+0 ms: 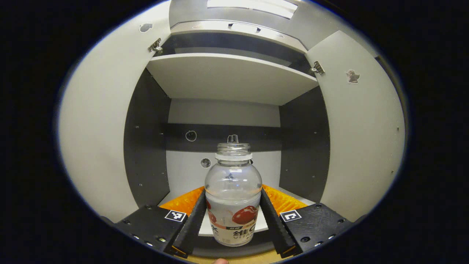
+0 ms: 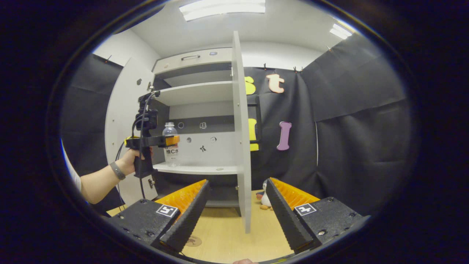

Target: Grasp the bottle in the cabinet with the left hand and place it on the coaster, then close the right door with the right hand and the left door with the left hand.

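Note:
A clear bottle point(image 1: 233, 172) with no cap and a white label printed with red fruit stands upright in the cabinet's lower compartment. My left gripper point(image 1: 233, 200) has a black finger pressed on each of its sides. From the right gripper view that bottle point(image 2: 170, 141) sits at the front of the white shelf point(image 2: 198, 169), with the left gripper point(image 2: 166, 140) and a hand around it. Both doors are open: left door point(image 1: 99, 128), right door point(image 1: 362, 128). My right gripper point(image 2: 237, 182) hangs open in front of the right door's edge point(image 2: 242, 128). A round coaster point(image 2: 193, 241) lies on the wooden table.
The upper shelf point(image 1: 227, 75) spans the cabinet above the bottle. A small penguin toy point(image 2: 265, 199) stands on the wooden table point(image 2: 227, 234) behind the right door. Black cloth walls point(image 2: 359, 146) close off the right side.

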Tool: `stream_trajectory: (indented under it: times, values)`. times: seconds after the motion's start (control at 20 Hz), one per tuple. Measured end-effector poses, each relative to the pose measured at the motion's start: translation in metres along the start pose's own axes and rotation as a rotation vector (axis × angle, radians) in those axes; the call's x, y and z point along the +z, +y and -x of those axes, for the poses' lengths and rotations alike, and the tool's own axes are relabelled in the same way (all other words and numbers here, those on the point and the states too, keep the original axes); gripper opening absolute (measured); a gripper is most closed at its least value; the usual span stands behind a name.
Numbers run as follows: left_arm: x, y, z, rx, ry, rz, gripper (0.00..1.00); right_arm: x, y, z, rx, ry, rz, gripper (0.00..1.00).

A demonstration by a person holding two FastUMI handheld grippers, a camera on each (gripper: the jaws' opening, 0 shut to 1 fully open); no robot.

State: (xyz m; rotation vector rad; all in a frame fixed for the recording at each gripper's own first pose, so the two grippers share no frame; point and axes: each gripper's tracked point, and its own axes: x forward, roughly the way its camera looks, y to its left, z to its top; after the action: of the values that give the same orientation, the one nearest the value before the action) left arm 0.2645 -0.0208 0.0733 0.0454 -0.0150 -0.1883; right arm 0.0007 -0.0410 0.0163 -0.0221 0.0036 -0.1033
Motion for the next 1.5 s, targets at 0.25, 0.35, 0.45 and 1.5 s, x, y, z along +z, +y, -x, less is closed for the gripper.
stream_trajectory:
  times: [0.25, 0.35, 0.45, 1.5]
  values:
    - [-0.053, -0.034, 0.073, -0.035, 0.045, 0.05, 0.77, 0.022, 0.001, -0.005, 0.042, -0.05, 0.021, 1.0]
    - [-0.091, -0.042, 0.094, -0.005, 0.073, 0.067, 0.78, 0.03, 0.001, -0.005, 0.047, -0.066, 0.03, 1.0]
    - [-0.132, -0.046, 0.11, 0.033, 0.102, 0.068, 0.78, 0.038, 0.002, -0.003, 0.053, -0.079, 0.02, 1.0]
    - [-0.324, -0.081, 0.185, 0.209, 0.13, 0.005, 0.78, 0.063, -0.063, 0.044, -0.156, -0.008, 0.069, 1.0]
